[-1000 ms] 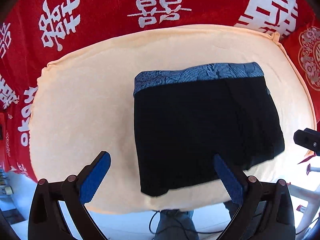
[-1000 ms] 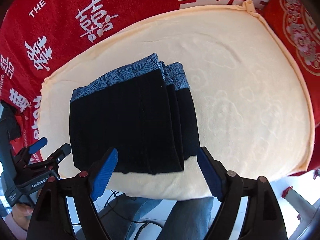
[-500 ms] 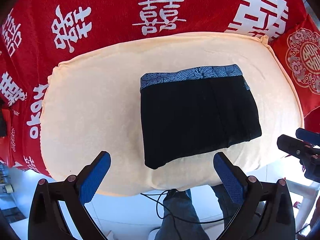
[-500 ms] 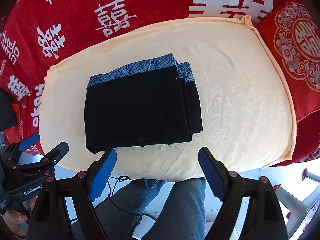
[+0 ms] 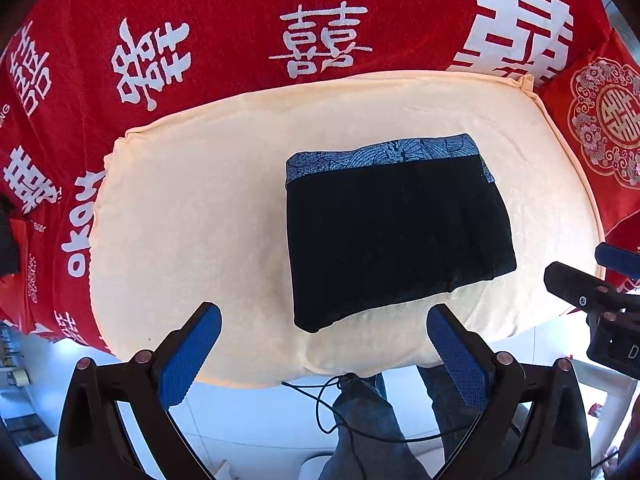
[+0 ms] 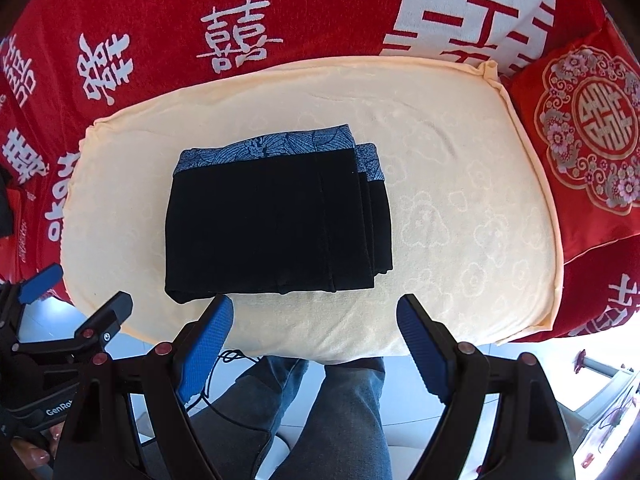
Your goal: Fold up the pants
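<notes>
- The pants [image 6: 276, 220] lie folded into a neat black block on the cream cushion [image 6: 460, 216], a bit toward its left side.
- The patterned blue waistband [image 6: 268, 148] sits along the far edge of the pants, away from both grippers.
- 3 stacked layers show at the right edge of the pants.
- The left gripper [image 5: 324, 354] is empty, its 2 blue pads wide apart, off the near edge of the cushion.
- The right gripper [image 6: 314, 344] is also spread wide and holds nothing.
- The pants lie ahead of both grippers, touching neither one.
- The folding looks done to me.
- The right gripper seems a little nearer the pants' near edge.
</notes>
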`<state>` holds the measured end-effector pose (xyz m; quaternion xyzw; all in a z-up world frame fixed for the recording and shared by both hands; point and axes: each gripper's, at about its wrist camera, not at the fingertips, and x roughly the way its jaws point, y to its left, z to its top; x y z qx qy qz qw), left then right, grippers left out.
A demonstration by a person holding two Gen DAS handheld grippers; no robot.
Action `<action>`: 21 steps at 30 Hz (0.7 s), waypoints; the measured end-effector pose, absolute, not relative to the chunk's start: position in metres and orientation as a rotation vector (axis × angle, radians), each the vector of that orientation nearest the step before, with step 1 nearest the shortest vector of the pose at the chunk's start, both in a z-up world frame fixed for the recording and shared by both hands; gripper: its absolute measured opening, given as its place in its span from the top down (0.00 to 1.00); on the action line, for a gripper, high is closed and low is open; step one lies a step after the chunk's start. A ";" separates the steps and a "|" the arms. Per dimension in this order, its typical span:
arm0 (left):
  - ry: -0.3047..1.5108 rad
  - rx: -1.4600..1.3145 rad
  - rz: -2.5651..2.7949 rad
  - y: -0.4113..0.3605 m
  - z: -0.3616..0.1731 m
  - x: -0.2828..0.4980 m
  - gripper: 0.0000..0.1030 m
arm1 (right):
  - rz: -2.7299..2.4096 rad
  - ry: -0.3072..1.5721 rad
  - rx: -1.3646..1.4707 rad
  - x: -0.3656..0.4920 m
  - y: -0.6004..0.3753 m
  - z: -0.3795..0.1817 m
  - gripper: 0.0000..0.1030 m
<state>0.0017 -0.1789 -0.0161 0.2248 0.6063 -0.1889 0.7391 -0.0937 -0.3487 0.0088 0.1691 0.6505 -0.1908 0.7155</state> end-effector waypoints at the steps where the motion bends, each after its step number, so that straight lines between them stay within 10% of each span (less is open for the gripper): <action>1: 1.330 0.493 -0.413 -0.179 -0.016 0.001 0.00 | -0.422 1.441 0.374 -0.094 -0.349 0.009 0.16; 21: 1.337 0.464 -0.393 -0.169 -0.015 -0.002 0.00 | -0.429 1.455 0.358 -0.095 -0.345 0.009 0.16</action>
